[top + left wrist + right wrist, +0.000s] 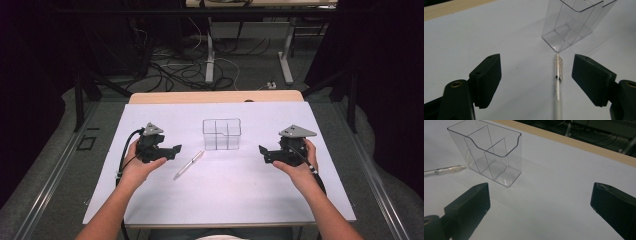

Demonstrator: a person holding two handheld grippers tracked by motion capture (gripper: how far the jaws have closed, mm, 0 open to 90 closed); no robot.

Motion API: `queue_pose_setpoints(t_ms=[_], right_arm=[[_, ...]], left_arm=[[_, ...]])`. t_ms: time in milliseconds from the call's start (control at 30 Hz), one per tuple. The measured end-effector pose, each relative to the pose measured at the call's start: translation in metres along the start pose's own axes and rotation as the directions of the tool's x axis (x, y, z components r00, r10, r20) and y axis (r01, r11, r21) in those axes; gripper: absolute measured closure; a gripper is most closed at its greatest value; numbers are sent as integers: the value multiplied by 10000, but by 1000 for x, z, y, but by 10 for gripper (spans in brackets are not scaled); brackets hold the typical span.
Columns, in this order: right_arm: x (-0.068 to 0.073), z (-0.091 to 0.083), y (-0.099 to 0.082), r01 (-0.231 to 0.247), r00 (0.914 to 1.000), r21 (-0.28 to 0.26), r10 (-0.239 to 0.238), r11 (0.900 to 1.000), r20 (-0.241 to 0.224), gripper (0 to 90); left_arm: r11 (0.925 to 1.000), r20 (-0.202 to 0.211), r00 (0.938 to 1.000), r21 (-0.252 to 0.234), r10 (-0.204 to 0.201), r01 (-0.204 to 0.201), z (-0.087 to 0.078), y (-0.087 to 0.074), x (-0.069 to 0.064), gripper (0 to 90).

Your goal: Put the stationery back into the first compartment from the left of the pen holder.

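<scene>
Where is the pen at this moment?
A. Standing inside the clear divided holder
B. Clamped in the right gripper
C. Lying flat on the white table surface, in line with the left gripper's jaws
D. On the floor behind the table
C: the pen lies flat on the white sheet between the left gripper's parted jaws, untouched, just short of the clear holder.

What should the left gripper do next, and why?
Probably ease the left gripper forward and down so its jaws straddle the pen, then squeeze. The pen lies flat between the open jaws, untouched, its tip near the clear box.
</scene>
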State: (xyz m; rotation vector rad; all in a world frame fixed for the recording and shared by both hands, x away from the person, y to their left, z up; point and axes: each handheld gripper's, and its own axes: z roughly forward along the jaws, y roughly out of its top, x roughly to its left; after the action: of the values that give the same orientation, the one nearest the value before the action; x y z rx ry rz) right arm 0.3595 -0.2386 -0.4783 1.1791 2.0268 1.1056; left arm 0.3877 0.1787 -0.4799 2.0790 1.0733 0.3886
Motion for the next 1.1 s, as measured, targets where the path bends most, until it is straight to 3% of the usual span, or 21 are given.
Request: queue_pose_setpoints(t_ms=[233,433,600,800,833,1100], right_arm=[[2,1,-1,507,9987,74,-506,9987,-102,97],[1,2,-1,636,9978,117,-634,9979,-192,151],[0,3,-2,689,9973,120,-686,9976,-244,159],[0,4,-4,694,9973,258,-687,9973,-269,162],[-1,4,-4,748,9968,281,-740,9968,-308,163],[-2,5,-7,651,9975,377,-639,9972,-309,168]], left_arm=[[9962,243,9996,857,157,-177,17,7,-7,320],[9865,372,9978,1520,555,-606,31,11,-14,361],[9711,192,9952,2179,955,-973,39,11,-19,417],[9504,360,9960,2982,817,-888,43,8,-20,519],[9445,414,9944,3112,968,-1049,44,8,-19,526],[9298,674,9965,3613,485,-697,50,3,-22,604]])
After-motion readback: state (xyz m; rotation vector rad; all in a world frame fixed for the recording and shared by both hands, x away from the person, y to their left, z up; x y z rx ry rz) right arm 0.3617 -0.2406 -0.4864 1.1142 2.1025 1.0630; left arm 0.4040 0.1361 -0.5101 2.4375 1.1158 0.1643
